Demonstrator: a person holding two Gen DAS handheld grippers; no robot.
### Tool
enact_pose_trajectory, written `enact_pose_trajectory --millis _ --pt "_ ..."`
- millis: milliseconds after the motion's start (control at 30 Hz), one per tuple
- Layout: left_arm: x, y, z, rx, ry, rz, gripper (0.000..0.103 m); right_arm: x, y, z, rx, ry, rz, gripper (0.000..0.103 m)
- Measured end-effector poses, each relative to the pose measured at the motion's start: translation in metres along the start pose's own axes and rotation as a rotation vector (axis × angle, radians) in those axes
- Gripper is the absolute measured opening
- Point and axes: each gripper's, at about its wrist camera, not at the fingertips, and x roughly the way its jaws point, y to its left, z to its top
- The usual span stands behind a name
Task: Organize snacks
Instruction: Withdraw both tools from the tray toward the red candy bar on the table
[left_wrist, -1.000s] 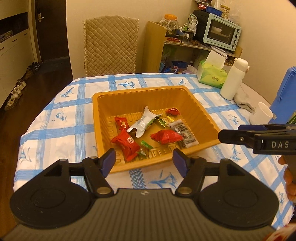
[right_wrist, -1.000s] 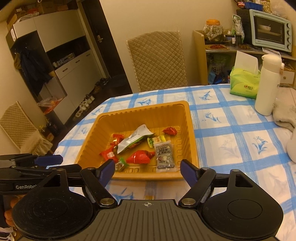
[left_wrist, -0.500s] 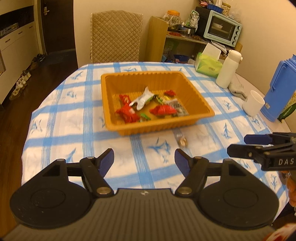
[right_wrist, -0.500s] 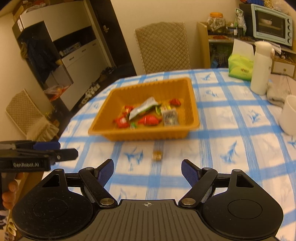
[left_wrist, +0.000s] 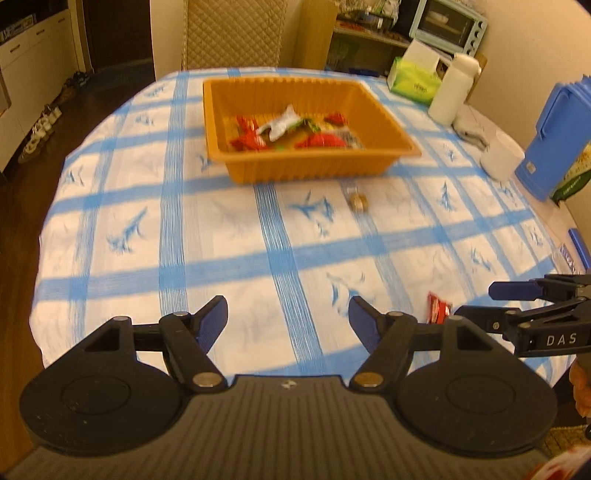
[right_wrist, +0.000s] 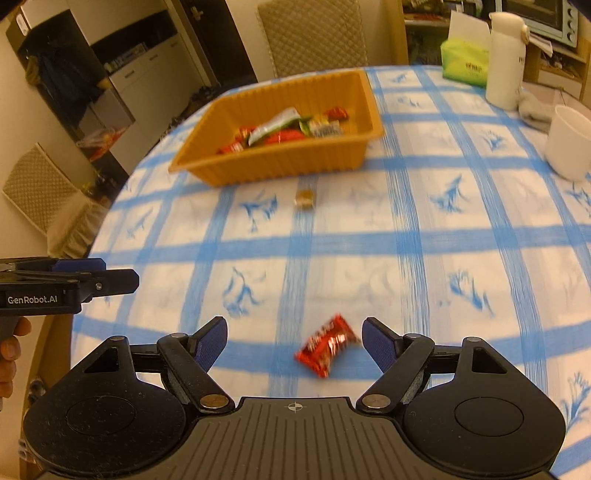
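Crinkly foil: red candy wrapper (right_wrist: 327, 344) lies between your right gripper (right_wrist: 294, 341)'s spread jaws
Left gripper (left_wrist: 288, 317) gapes empty; brown candy (right_wrist: 305, 198) sits near the orange tray (right_wrist: 280, 162). Light, slippery, soft: pinch across the wrapper's middle

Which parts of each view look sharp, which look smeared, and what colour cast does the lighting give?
Left wrist view: tongs sharp, orange tray and tablecloth motion-smeared, warm yellowish cast. Right wrist view: tongs crisp, red candy streaked, table edge bowed by the fisheye.
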Motion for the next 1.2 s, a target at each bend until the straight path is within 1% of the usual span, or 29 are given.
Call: enact_pose_trajectory --millis 300,433,567,900,1067,1133,1200 --pt "0.01 -0.008 -0.023 0.018 0.063 -0.014 0.07 0.012 0.0 -0.023 0.027 0.081 -0.004 0.08" --pt "0.013 -0.011 -0.028 0.023 0.081 -0.023 0.07 0.018 0.001 -0.029 0.038 0.097 -0.005 0.08" --pt "0.016 -0.011 -0.03 0.025 0.086 -0.015 0.07 0.024 0.001 -0.03 0.049 0.108 -0.012 0.08" --pt "0.02 -0.002 -0.035 0.008 0.1 0.006 0.07 0.032 0.004 -0.029 0.051 0.097 -0.041 0.079" --pt "0.021 0.003 -0.038 0.0 0.109 0.012 0.07 0.039 0.004 -0.026 0.042 0.079 -0.061 0.079" --pt "0.021 0.005 -0.038 -0.003 0.11 0.015 0.07 0.041 0.003 -0.026 0.042 0.071 -0.073 0.077" --pt "0.021 0.007 -0.038 -0.007 0.107 0.017 0.07 0.043 0.002 -0.025 0.049 0.063 -0.077 0.072"
